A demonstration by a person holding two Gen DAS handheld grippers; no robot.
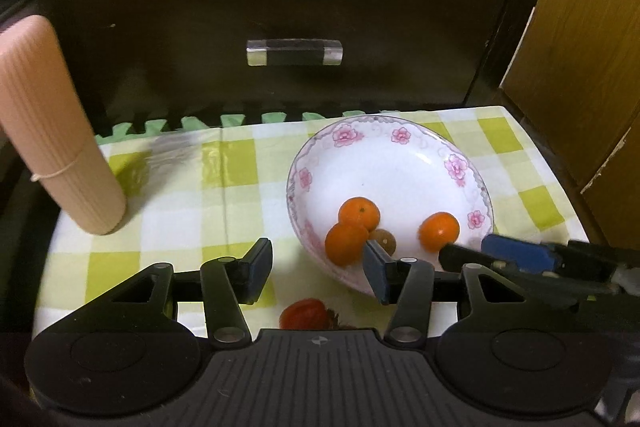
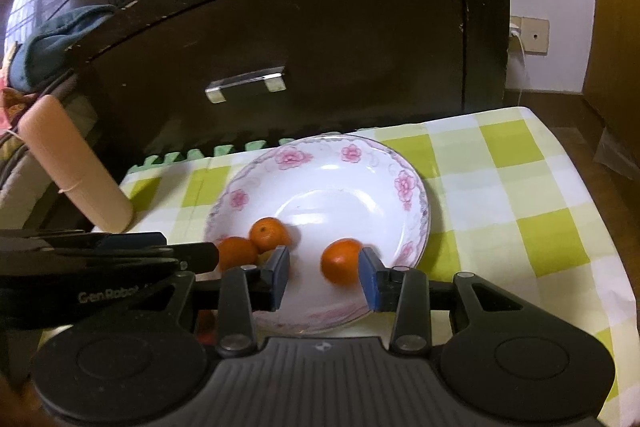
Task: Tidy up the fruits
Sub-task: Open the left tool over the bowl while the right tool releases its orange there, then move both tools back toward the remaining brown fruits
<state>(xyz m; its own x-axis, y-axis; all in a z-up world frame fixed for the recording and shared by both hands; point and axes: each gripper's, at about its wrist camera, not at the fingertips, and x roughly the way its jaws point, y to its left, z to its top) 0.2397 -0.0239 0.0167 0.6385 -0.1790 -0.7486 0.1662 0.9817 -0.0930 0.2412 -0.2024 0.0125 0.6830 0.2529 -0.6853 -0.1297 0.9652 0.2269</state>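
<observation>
The checked surface [image 1: 168, 187] carries a floral plate [image 2: 320, 163] just ahead of both grippers, holding three oranges. The left gripper [image 1: 318, 273] stands open and empty, one orange [image 1: 346, 243] at its right finger. The right gripper [image 2: 324, 277] is partly open, its right pad against another orange [image 2: 342, 261], not clamped.

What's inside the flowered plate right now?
The plate holds three oranges: two touching, one apart. A small brownish fruit sits partly hidden behind the left gripper's finger; its kind is unclear.

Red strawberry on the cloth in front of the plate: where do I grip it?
Probably grip the small red strawberry across its rounded body, approaching from above; it lies low on the checked cloth, close to the white flowered plate, and is partly hidden.
</observation>
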